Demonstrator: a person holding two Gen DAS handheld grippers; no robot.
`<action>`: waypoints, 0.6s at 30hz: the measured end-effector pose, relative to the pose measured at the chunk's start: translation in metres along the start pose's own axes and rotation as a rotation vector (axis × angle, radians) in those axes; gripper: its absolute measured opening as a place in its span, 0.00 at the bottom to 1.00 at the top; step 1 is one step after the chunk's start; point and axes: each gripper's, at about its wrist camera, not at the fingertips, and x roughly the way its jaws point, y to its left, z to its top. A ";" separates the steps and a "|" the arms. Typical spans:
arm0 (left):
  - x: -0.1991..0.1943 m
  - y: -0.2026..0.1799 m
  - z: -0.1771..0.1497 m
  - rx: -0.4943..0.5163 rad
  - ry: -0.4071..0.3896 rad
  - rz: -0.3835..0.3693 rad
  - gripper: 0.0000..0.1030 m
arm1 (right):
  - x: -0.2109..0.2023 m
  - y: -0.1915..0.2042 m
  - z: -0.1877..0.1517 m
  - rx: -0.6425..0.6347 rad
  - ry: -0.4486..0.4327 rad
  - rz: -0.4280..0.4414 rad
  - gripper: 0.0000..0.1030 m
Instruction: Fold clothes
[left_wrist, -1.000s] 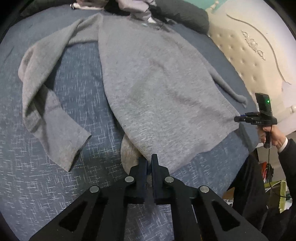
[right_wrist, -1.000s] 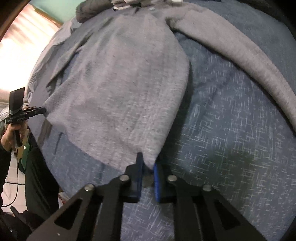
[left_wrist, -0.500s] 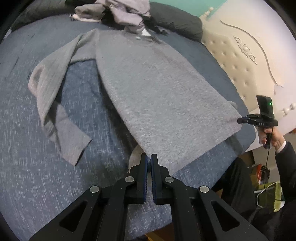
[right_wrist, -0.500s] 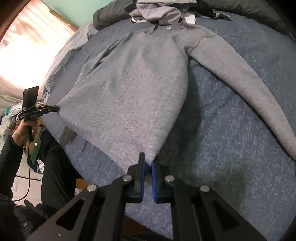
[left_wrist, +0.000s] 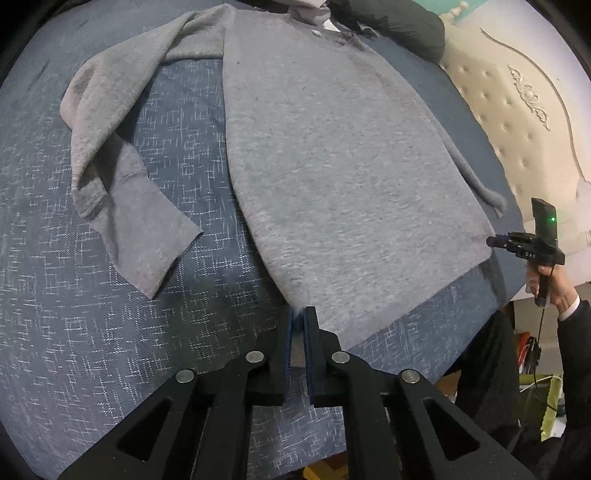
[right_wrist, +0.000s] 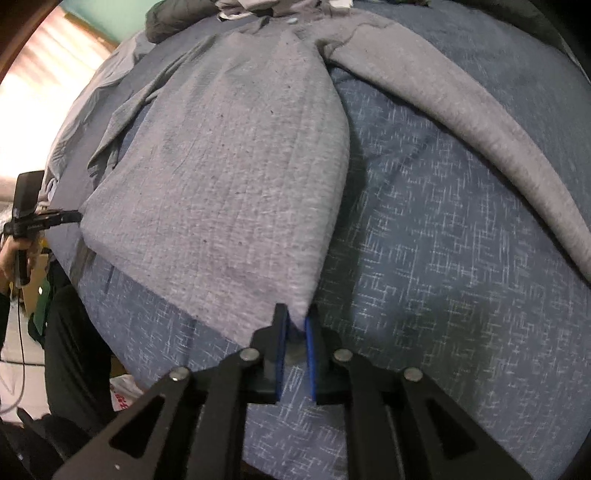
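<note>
While a grey sweater (left_wrist: 343, 155) lies spread flat across the blue bedspread (left_wrist: 110, 332), the left tongs (left_wrist: 300, 325) are closed on one hem corner and the right tongs (right_wrist: 295, 325) are closed on the other (right_wrist: 299, 306). One sleeve (left_wrist: 122, 177) lies crumpled and doubled over beside the body; the other sleeve (right_wrist: 461, 122) stretches out long. At the collar end sit a heap of other clothes (right_wrist: 266, 5) and a dark pillow (left_wrist: 402, 26). A padded cream headboard (left_wrist: 517, 110) stands along the bed's edge.
</note>
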 end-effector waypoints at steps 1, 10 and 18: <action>0.000 -0.001 -0.002 0.004 0.003 0.004 0.17 | -0.002 -0.001 -0.001 -0.009 -0.005 -0.004 0.15; 0.016 -0.002 -0.018 0.023 0.041 0.021 0.28 | -0.001 -0.002 -0.009 -0.011 0.003 0.003 0.25; 0.028 -0.014 -0.023 0.100 0.037 0.043 0.27 | 0.010 0.010 -0.005 -0.044 0.008 -0.009 0.26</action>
